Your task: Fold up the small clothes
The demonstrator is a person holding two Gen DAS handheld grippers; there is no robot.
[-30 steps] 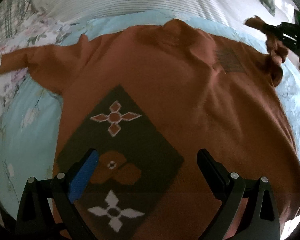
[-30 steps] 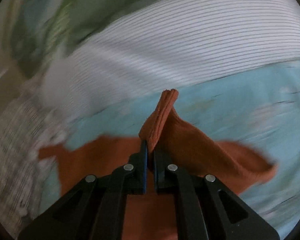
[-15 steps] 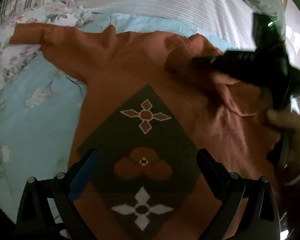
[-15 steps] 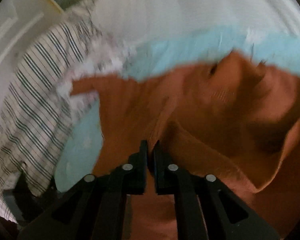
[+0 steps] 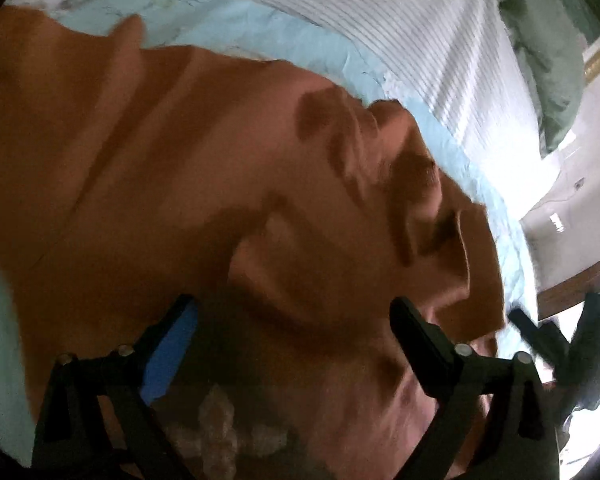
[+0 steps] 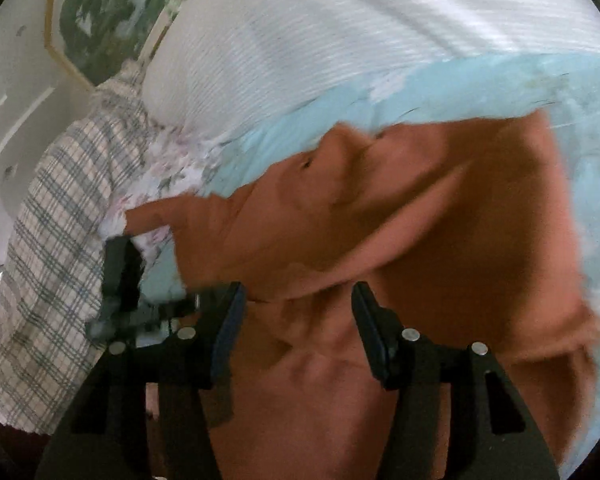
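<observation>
My sweater [image 6: 440, 216] lay on the bed [image 6: 500, 80], one sleeve [image 6: 400, 240] folded over; my right gripper [image 6: 298, 320] was opening, released, my left gripper [image 5: 296, 332] wide, closing, empty; other folds remained

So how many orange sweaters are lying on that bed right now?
1. The orange sweater lies spread on the light blue bedspread, in front of the white striped pillow. A plaid cloth sits left of it; more clothes may be hidden.

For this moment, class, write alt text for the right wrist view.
The right gripper, opening with nothing between its pads, hangs over a rust-orange sweater with one sleeve folded across it, on a light blue bedsheet.
</observation>
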